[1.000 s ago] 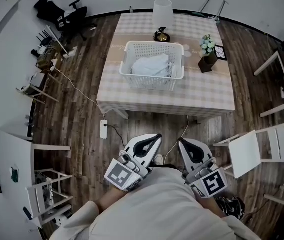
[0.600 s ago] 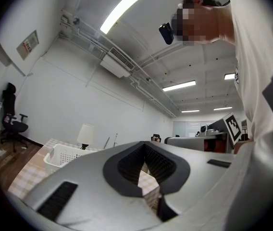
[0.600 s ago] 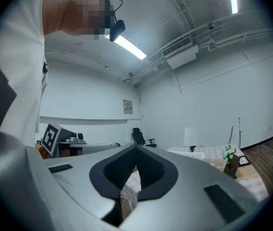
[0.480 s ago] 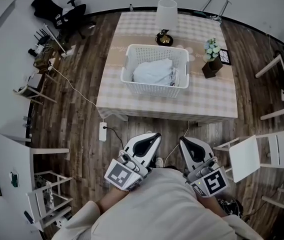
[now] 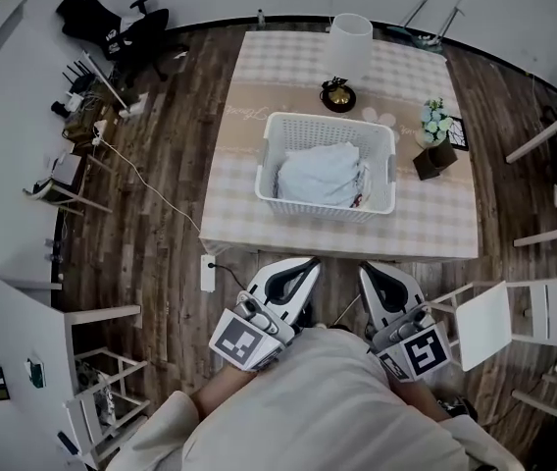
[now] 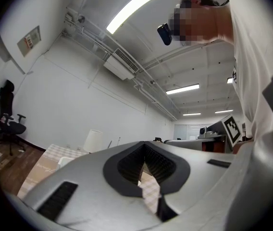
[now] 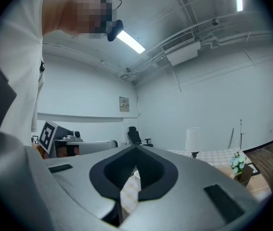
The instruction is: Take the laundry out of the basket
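Observation:
A white slatted laundry basket (image 5: 381,180) stands on the checked table (image 5: 234,199), with pale blue laundry (image 5: 318,173) heaped inside it. Both grippers are held close to the person's body, short of the table's near edge and apart from the basket. My left gripper (image 5: 308,264) points at the table with its jaws shut and nothing between them. My right gripper (image 5: 368,269) lies beside it, also shut and empty. In the left gripper view the left gripper (image 6: 144,150) shows the table top through the notch in its pads. The right gripper (image 7: 136,152) looks the same in its own view.
A white lamp (image 5: 349,43) and a potted flower (image 5: 435,141) stand on the table behind and to the right of the basket. A white chair (image 5: 499,322) is at my right. A power strip (image 5: 207,273) and cable lie on the wooden floor at the left.
The person has walked toward the table with both shut grippers held in front. The table and basket now sit lower and nearer in the head view.

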